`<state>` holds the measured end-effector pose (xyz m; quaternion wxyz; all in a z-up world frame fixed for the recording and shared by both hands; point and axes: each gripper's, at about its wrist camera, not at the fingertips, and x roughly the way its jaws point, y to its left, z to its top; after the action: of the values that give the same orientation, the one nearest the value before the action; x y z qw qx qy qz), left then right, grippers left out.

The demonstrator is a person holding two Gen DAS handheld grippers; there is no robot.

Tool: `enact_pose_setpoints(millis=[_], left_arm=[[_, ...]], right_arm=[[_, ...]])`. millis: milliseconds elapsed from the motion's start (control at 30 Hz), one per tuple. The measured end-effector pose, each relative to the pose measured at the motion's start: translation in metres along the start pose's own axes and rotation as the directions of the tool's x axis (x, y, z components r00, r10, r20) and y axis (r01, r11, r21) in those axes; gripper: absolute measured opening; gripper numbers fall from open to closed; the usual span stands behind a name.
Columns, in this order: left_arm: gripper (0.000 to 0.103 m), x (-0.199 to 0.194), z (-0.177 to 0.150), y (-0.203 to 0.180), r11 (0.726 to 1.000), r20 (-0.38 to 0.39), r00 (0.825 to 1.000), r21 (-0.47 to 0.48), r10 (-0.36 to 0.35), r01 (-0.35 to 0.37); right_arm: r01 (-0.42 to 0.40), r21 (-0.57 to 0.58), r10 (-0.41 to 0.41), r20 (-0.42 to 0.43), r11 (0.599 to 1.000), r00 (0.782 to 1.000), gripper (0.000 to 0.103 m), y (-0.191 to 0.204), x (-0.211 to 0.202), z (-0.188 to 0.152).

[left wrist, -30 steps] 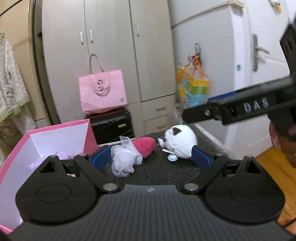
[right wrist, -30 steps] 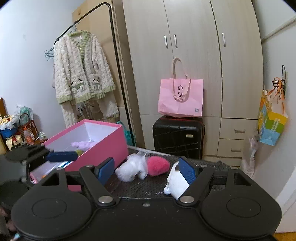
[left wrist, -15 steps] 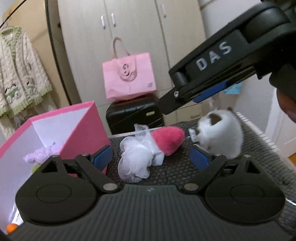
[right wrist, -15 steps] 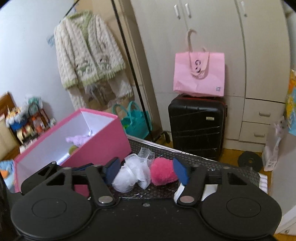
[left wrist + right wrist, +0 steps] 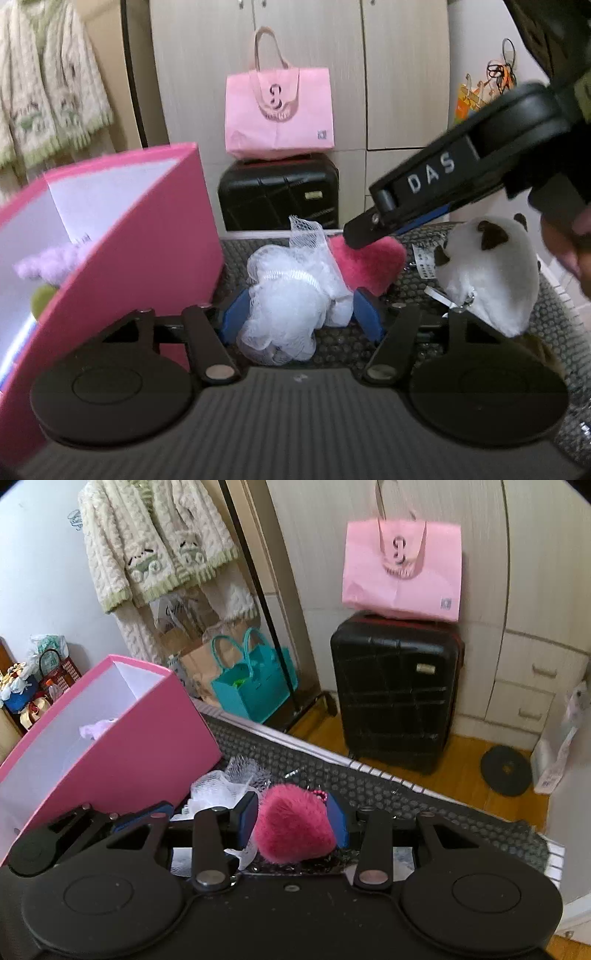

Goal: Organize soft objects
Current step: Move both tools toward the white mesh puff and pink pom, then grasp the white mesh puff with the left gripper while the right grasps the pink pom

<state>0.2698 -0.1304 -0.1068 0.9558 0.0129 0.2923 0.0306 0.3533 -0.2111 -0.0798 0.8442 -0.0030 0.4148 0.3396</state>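
Right now we've got both grippers down on the black dotted mat [image 5: 369,775]. Our left gripper [image 5: 301,317] has its blue pads [image 5: 232,319] on either side of the white mesh puff [image 5: 288,299], pressed into its frills, so we call it pinching the puff. Our right gripper [image 5: 293,818] brackets the pink fluffy heart [image 5: 295,827], its blue pads [image 5: 248,814] tight against the fur on both flanks, gripping it. Puff and heart lie touching each other, just beside the open pink box [image 5: 147,236], which holds a lilac fuzzy item [image 5: 48,264] and something green [image 5: 42,299]. Off to the right on the mat sits the white plush toy [image 5: 487,280] with dark ears, near the heart. Behind us stand a black suitcase [image 5: 397,694] with a pink tote bag [image 5: 402,568] on top.
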Motion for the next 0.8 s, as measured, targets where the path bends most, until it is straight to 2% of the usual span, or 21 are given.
enact_pose_setpoints(millis=[133,233,333,467,567,667,700,733,767,800], left_arm=[[0.061,0.007,-0.003,0.005,0.999,-0.009,1.000,-0.037,-0.007,0.007],[0.061,0.013,-0.001,0.009,0.996,-0.032,0.999,-0.084,-0.026,0.023],[0.061,0.017,-0.002,0.009,0.996,-0.036,0.999,-0.090,-0.027,0.023],[0.031,0.017,-0.002,0.011,0.997,-0.026,1.000,-0.083,0.002,-0.004],[0.024,0.014,-0.003,0.013,0.996,-0.019,1.000,-0.092,-0.004,0.002],[0.022,0.007,-0.004,0.014,0.995,0.006,1.000,-0.102,-0.017,0.018],[0.022,0.003,-0.002,0.015,0.994,0.016,0.999,-0.106,-0.029,0.030],[0.022,-0.001,-0.001,0.015,0.992,0.030,0.999,-0.114,-0.042,0.045],[0.022,-0.006,0.000,0.015,0.992,0.046,0.998,-0.115,-0.051,0.056],[0.022,-0.009,0.000,0.016,0.992,0.058,0.997,-0.110,-0.055,0.061]], right_arm=[[0.015,-0.018,-0.016,-0.056,1.000,0.998,0.047,0.002,0.012,-0.003],[0.019,-0.020,-0.020,-0.062,1.000,0.998,0.052,0.002,0.016,-0.005],[0.019,-0.009,-0.019,-0.065,1.000,0.998,0.054,-0.001,0.019,-0.006],[0.035,-0.034,-0.037,-0.061,0.999,0.997,0.055,0.003,0.023,-0.008],[0.049,-0.059,-0.052,-0.041,0.997,0.998,0.049,0.009,0.018,-0.010],[0.061,-0.052,-0.062,-0.009,0.997,0.998,0.043,0.013,0.009,-0.012],[0.067,-0.043,-0.067,0.001,0.997,0.998,0.035,0.015,0.005,-0.012],[0.065,-0.042,-0.064,0.009,0.997,0.998,0.018,0.016,0.001,-0.012],[0.059,-0.046,-0.058,0.023,0.997,0.998,0.012,0.020,-0.005,-0.012],[0.053,-0.050,-0.052,0.031,0.997,0.998,0.011,0.021,-0.009,-0.012]])
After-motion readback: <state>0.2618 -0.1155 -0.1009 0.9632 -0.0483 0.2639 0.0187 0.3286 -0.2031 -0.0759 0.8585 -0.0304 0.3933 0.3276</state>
